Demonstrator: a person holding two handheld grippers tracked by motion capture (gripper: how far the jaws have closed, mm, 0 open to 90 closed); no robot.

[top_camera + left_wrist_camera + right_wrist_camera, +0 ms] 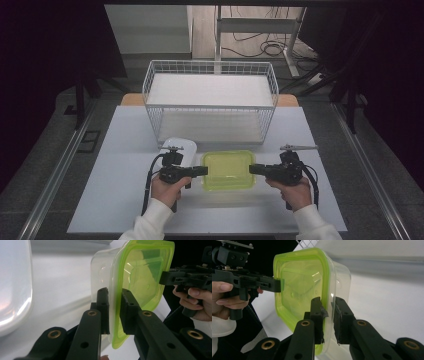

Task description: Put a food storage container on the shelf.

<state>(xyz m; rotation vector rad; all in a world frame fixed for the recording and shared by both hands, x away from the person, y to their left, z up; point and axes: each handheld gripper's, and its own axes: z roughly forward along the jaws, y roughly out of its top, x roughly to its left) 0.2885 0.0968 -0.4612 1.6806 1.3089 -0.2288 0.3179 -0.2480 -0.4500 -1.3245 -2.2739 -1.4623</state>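
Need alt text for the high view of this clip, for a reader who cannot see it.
Two hand-held grippers, the left gripper and the right gripper, clamp opposite edges of a clear container with a green lid over a white table. A white wire basket stands behind it, and a white lidded box lies by the left gripper.

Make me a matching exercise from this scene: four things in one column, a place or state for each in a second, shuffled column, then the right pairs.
Things:
1. green-lidded container
2. wire basket
3. white lid
4. left gripper

Places or states:
A. stands at the table's far edge
B. clamped on the container's left rim
C. held at both sides, between the two grippers
D. lies flat behind the left hand

Pairs: 1-C, 2-A, 3-D, 4-B
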